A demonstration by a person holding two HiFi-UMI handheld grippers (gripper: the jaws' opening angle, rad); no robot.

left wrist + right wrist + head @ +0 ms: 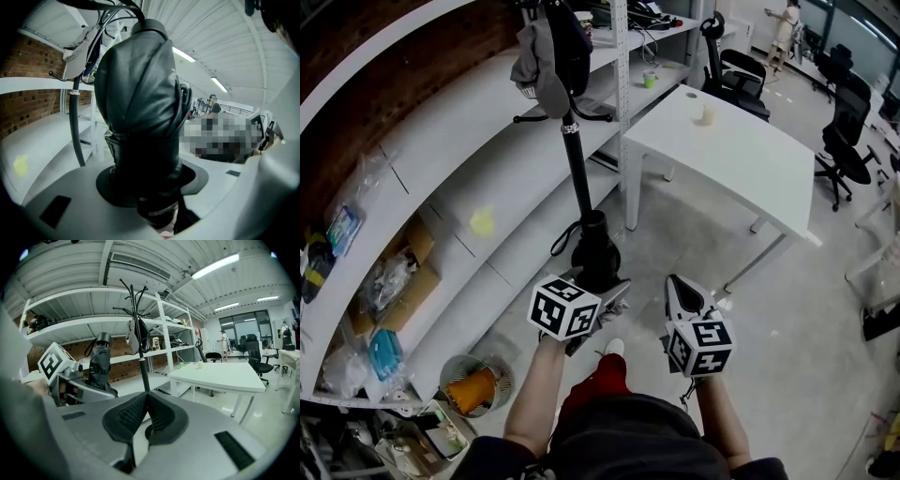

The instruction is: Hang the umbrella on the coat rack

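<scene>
A folded black umbrella (594,249) stands upright in my left gripper (598,283), whose jaws are shut on its lower part. In the left gripper view the umbrella (140,93) fills the middle, with its strap loop hanging at the side. The black coat rack (575,159) rises just beyond it, with a grey garment (536,66) and a dark bag on its hooks. Its pole (75,126) shows left of the umbrella, apart from it. My right gripper (680,291) is beside the left one, shut and empty, pads (126,416) touching. It looks at the rack (139,348) and the umbrella (99,364).
Long white shelves (441,187) run along the brick wall at the left, holding boxes and bags. A white table (741,150) stands right of the rack. Black office chairs (848,131) stand beyond it. A round bin (473,384) sits near my left arm. A person (786,23) stands far off.
</scene>
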